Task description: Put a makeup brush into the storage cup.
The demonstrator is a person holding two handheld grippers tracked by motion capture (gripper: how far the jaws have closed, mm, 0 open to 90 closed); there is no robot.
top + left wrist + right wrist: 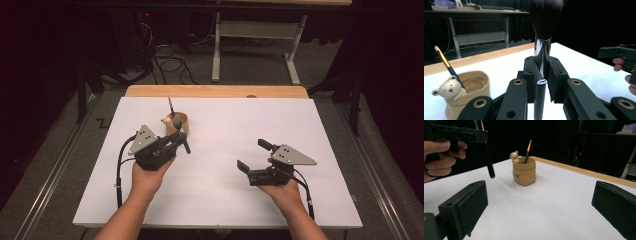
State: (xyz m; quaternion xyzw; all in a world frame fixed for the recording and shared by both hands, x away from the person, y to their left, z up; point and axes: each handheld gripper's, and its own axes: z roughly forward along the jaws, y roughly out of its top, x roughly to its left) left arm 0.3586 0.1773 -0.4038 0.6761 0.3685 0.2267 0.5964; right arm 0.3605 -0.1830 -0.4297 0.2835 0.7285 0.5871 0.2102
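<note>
My left gripper [179, 139] is shut on a big makeup brush [543, 45]. The brush stands upright between the jaws, its dark bristles up and its black handle [489, 162] hanging below. Just behind it stands a tan pot [177, 122] with a small bear figure [449, 90] on its rim. A thin brush [446, 62] leans inside the pot. My right gripper [254, 155] hovers at the right of the white table, open, with nothing between its pads [471, 205]. It points toward the pot [524, 171].
A white board [225, 200] covers the table, and a wooden edge [215, 91] runs along its far side. Beyond the table are a dark floor with cables [170, 65] and a white desk frame [255, 45].
</note>
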